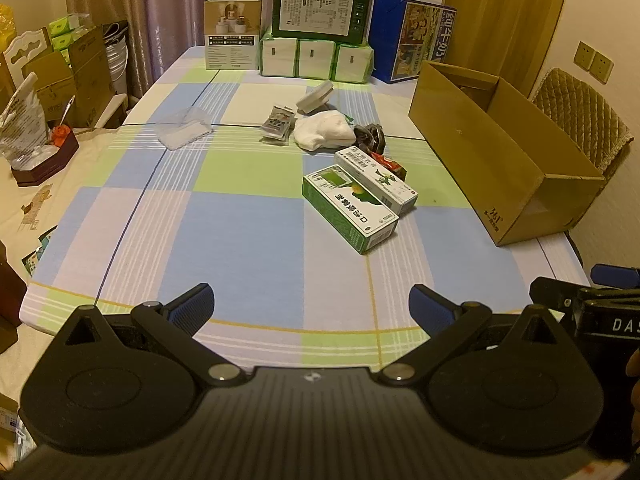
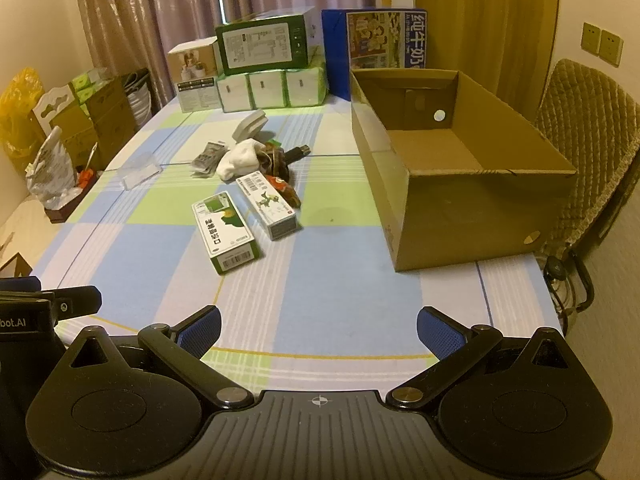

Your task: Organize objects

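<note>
Both tools hang back over the near edge of the worktop (image 2: 344, 304), which I take as a starting stance with nothing yet picked: the left hand-held gripper (image 1: 311, 312) has its blue pads spread wide and holds nothing, and the right hand-held gripper (image 2: 318, 334) is likewise wide apart and empty. Ahead of the right one and slightly to its left lies the green medicine box (image 2: 226, 232), flat on its broad face, long axis running away from the gripper and leaning a little leftward, barcode end nearest. Just beyond it, close alongside, the white medicine box (image 2: 266, 204) lies flat too, its long axis roughly parallel and its far end resting against a red packet (image 2: 280, 186). Farther ahead sits a loose heap: a white sock (image 2: 240, 160), a grey sachet (image 2: 208, 158), a clear plastic tray (image 2: 140, 172) off to the left. The open cardboard box (image 2: 480, 216) stands ahead to the right, mouth up and empty, probably the destination; the flat boxes, end-on to the pads, look easiest to pinch across their narrow width
</note>
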A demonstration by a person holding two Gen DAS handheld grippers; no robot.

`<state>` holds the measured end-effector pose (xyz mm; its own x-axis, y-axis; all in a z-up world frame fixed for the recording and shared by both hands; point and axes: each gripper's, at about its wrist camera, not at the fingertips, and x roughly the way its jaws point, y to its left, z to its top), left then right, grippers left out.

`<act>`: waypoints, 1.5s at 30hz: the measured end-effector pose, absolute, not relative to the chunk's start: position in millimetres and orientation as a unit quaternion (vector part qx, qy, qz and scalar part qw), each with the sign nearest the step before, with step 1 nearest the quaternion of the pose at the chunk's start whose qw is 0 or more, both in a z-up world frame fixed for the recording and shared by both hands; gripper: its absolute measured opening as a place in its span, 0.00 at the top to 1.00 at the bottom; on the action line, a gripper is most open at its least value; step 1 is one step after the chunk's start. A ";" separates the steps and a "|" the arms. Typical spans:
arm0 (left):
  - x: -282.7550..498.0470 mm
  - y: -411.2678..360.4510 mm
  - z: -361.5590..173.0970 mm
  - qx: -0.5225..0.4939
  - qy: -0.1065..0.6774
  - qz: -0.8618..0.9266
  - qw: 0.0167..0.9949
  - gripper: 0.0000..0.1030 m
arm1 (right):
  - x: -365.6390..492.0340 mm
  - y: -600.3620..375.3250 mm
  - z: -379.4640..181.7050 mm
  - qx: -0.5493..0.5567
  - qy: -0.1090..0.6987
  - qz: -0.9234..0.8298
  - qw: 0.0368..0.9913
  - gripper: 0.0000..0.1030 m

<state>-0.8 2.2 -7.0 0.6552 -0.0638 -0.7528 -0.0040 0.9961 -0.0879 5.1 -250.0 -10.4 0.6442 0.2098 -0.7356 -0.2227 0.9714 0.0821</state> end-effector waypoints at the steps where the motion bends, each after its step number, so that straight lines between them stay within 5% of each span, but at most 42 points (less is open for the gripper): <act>1: -0.5 2.8 -7.2 -0.041 0.415 -0.016 0.909 0.01 | 5.5 -249.6 -10.2 -0.008 0.405 0.119 0.906 0.02; 34: 90.9 74.5 -23.2 -0.039 0.417 -0.022 0.908 0.01 | 92.3 -177.4 -42.7 -0.056 0.389 0.237 0.889 0.02; 42: 128.9 65.7 -43.0 -0.048 0.432 -0.022 0.901 0.01 | 137.1 -181.5 -77.8 -0.088 0.415 0.218 0.879 0.39; 45: 134.8 66.5 -50.6 -0.059 0.439 -0.020 0.896 0.01 | 147.6 -180.7 -98.7 -0.110 0.437 0.202 0.870 0.46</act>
<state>134.8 66.5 -50.6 0.6143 -0.0883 -0.7841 -0.0148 0.9923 -0.1234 147.6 -180.7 -98.7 0.5374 0.2549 -0.8039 -0.4468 0.8945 -0.0150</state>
